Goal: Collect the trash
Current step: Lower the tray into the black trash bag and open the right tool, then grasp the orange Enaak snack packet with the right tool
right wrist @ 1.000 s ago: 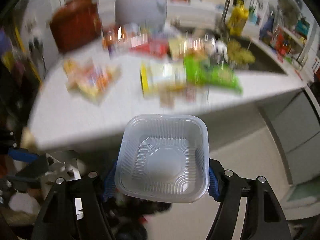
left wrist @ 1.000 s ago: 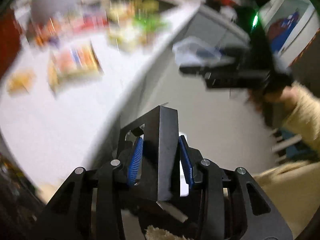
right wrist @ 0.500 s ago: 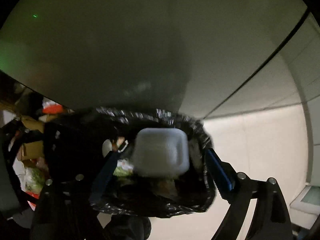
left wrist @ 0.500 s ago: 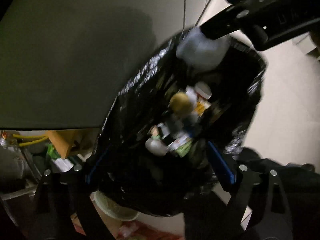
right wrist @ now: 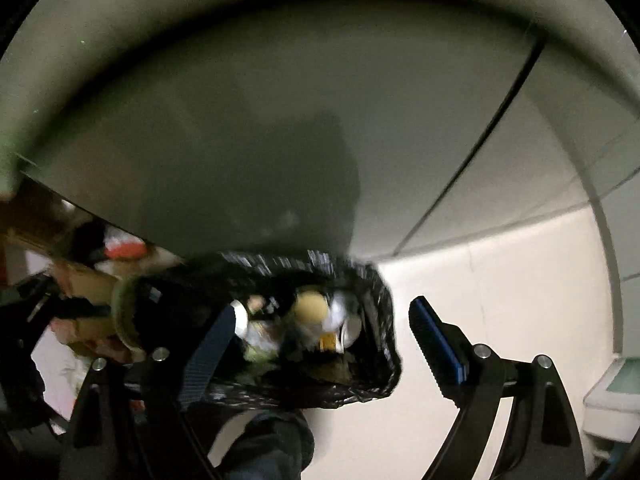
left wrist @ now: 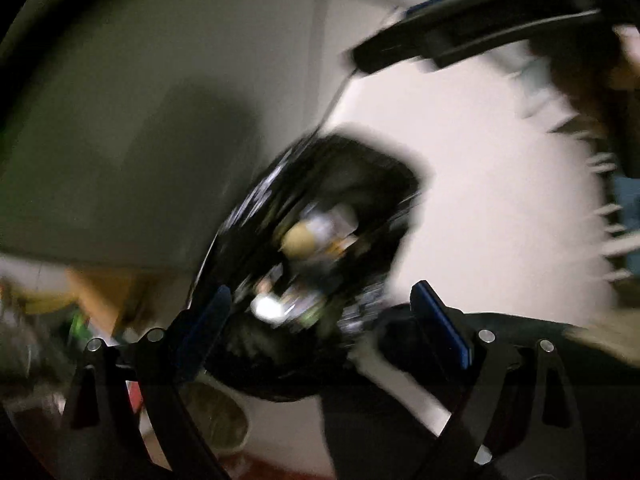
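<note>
A black trash bag (left wrist: 320,248) stands open on the floor against a grey cabinet, with several pieces of trash (left wrist: 304,240) inside. It also shows in the right wrist view (right wrist: 352,380), with its trash (right wrist: 312,312). My left gripper (left wrist: 324,324) is open and empty, just above the bag's mouth. My right gripper (right wrist: 320,344) is open and empty over the bag; it also shows blurred in the left wrist view (left wrist: 460,32), up and to the right. The clear plastic tray cannot be made out. The left wrist view is blurred by motion.
A grey cabinet front (right wrist: 280,140) rises behind the bag. Pale floor (right wrist: 500,280) lies to the right. Cardboard and clutter (right wrist: 80,272) sit at the left under the counter. A round bowl-like thing (left wrist: 216,412) lies on the floor by the bag.
The clear tray has left my right gripper, which is now open and empty. My left gripper dropped its black box earlier. Both grippers have drawn back from the bag a little.
</note>
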`<state>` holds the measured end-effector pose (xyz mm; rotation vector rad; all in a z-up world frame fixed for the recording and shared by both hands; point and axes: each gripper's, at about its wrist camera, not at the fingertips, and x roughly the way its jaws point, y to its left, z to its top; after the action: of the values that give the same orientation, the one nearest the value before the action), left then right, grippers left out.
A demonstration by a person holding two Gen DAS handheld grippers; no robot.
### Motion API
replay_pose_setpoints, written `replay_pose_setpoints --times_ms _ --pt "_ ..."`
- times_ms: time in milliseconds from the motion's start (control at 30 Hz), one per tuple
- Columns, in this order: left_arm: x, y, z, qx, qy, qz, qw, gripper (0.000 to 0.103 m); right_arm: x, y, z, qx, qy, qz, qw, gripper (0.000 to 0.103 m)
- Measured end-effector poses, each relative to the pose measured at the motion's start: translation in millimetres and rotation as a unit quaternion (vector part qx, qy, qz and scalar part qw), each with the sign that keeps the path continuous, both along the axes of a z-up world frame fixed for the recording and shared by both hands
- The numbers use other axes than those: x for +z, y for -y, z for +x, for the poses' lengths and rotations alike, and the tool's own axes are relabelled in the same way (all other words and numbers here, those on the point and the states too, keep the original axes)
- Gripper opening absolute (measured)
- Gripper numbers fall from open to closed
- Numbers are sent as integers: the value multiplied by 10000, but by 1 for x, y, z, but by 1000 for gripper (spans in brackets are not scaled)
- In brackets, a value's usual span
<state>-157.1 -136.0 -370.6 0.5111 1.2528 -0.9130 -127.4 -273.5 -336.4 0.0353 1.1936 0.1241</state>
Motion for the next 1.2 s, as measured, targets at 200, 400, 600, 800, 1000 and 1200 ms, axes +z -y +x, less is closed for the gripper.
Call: replay_pose_setpoints --times_ms 200,400,600,800,1000,1200 --pt "149 -6 9 -114 364 -1450 9887 91 155 3 -7 -153 1468 382 9883 98" --pt "221 -35 24 662 1151 -1878 9732 91 205 -25 36 -314 2413 742 9671 98" --pt "234 -84 37 1337 1497 -1560 9671 91 175 -73 111 -704 2032 811 9732 98" --pt "232 -115 34 1841 1528 -1440 9602 91 139 -77 142 -1418 1329 1090 9749 99" --pt "231 -134 33 1996 1597 -1368 9571 91 132 -104 163 -1306 1246 241 9833 99" --pt "228 -144 43 2182 1684 -1241 9532 91 137 -126 168 -639 1395 -36 9882 18"
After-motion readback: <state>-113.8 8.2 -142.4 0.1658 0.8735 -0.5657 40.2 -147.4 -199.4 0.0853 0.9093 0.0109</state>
